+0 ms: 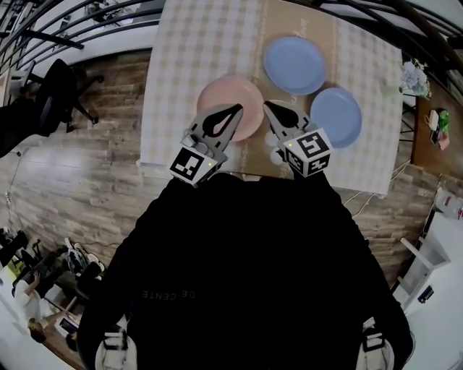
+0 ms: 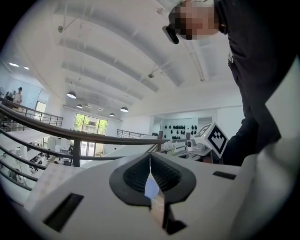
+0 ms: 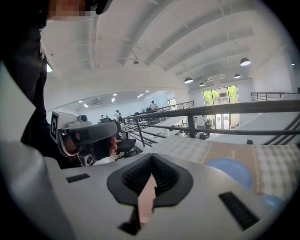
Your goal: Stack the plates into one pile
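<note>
A checked table [image 1: 181,65] carries a pink plate [image 1: 226,97], a large blue plate [image 1: 294,65] behind it and a smaller blue plate [image 1: 336,115] to the right. Another pale pink plate [image 1: 287,105] shows partly under my right gripper. Both grippers hover over the table's near edge, tilted up. My left gripper [image 1: 239,108] is shut and empty, its tips over the pink plate's right rim. My right gripper [image 1: 265,105] is shut and empty too. In the left gripper view the left gripper [image 2: 150,157] has its pads meeting. The right gripper view shows the right gripper [image 3: 151,159] likewise, with the large blue plate [image 3: 229,171] beyond.
A tan runner [image 1: 289,22] crosses the table. A bunch of flowers [image 1: 414,78] stands at the table's right edge, with a brown side table [image 1: 434,130] beyond. An office chair [image 1: 61,90] sits on the wooden floor [image 1: 79,181] at the left. Dark railings [image 3: 225,110] run behind the table.
</note>
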The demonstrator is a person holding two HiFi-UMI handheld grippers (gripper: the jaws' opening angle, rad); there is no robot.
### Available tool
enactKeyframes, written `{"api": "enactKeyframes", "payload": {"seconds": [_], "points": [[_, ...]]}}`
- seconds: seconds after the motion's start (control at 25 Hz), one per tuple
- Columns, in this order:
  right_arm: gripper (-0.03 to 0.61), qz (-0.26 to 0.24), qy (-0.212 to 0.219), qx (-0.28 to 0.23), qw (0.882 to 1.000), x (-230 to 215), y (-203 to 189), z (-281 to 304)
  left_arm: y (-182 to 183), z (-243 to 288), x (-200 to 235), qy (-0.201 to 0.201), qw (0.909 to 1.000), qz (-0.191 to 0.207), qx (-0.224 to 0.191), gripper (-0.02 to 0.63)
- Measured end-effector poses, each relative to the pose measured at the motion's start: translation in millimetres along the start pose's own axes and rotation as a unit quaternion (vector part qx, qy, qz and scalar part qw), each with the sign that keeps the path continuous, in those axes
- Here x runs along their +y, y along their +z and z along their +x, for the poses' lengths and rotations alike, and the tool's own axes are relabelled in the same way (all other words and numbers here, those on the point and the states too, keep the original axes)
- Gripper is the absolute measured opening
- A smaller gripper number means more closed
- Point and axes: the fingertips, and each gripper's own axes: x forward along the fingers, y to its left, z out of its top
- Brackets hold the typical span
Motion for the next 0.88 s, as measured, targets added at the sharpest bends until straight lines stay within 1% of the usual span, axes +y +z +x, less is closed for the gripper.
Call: {"api": "enactKeyframes", "payload": {"seconds": [0.12, 0.24, 0.4, 0.6, 0.72, 0.8, 0.88], "points": [[0.012, 0.016, -0.021, 0.007, 1.000, -10, -16, 9, -5, -4, 3, -0.004, 1.0000, -0.004, -0.001, 0.020], [0.014, 0.027, -0.044, 0.020, 0.998, -23, -36, 17, -17, -5, 4, -0.011, 0.9999, -0.003, 0.011, 0.020], [0.023, 0.064, -0.068, 0.040, 0.995, -39, -66, 27, -28, -2, 6, -0.023, 0.9996, 0.004, 0.013, 0.020], [0.054, 0.088, -0.087, 0.081, 0.989, -53, -110, 39, -44, 7, 7, -0.037, 0.9991, 0.014, 0.015, 0.020], [0.078, 0.106, -0.091, 0.108, 0.984, -53, -136, 45, -51, 8, 4, -0.044, 0.9988, 0.006, 0.021, 0.020], [0.093, 0.110, -0.097, 0.124, 0.981, -51, -150, 48, -56, 7, 2, -0.046, 0.9985, -0.001, 0.030, 0.020], [0.107, 0.110, -0.107, 0.136, 0.979, -53, -160, 52, -60, 9, 1, -0.051, 0.9983, -0.003, 0.029, 0.020]]}}
